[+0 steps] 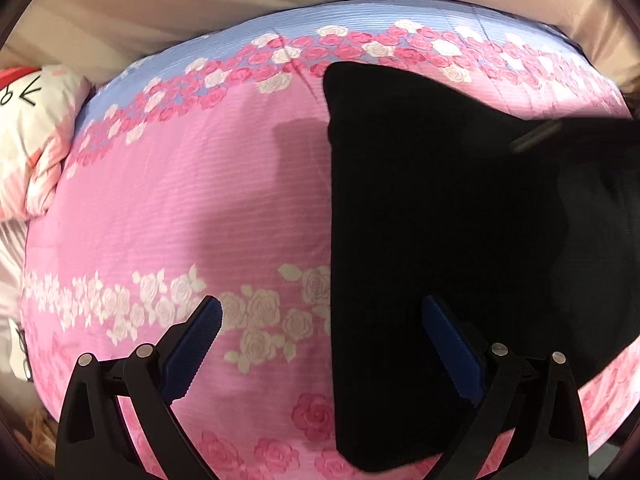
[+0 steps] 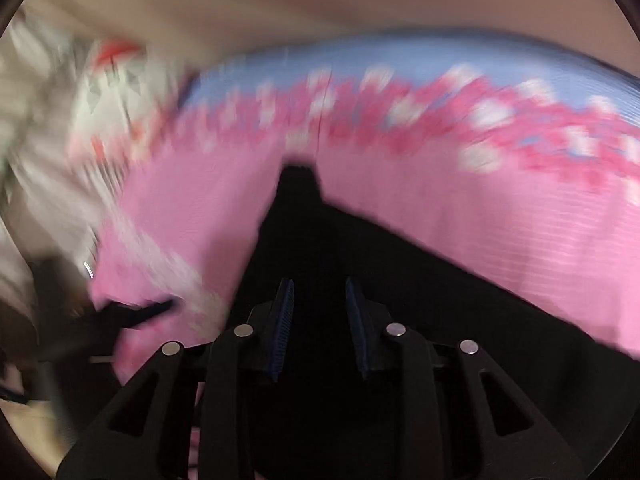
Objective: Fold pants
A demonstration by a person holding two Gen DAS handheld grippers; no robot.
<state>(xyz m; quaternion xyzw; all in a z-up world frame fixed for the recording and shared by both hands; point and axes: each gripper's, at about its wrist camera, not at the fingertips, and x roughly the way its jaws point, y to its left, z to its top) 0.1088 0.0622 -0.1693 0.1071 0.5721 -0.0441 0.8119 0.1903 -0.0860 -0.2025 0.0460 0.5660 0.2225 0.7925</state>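
Two grippers are in play, and neither holds cloth as far as I can tell. My left gripper (image 1: 320,336) has its jaws spread wide, one blue ribbed pad (image 1: 196,344) over bare quilt and the other over the near-left edge of the black folded pants (image 1: 460,220); nothing is pinched between them. I judge it is poised there to take that edge for the next fold. My right gripper (image 2: 320,320) has its jaws only narrowly apart, and I see dark fabric beneath them, not gripped; the right wrist view is heavily smeared, so I cannot tell how close the pads sit to the cloth.

The pants lie as a dark slab on the pink rose-printed quilt (image 1: 180,200), toward the bed's right side, their far corner reaching up to the band of red and white roses before the pale blue strip (image 1: 360,16) at the far edge. They look partly folded already, with a straight left side.

Off the quilt's left edge sits a white pillow with red stripes and a cartoon face (image 1: 32,140), well apart from the pants. A beige curtain or wall (image 1: 160,0) runs behind the bed. Nothing lies across the open quilt to the pants' left, so a fold that way looks unobstructed.
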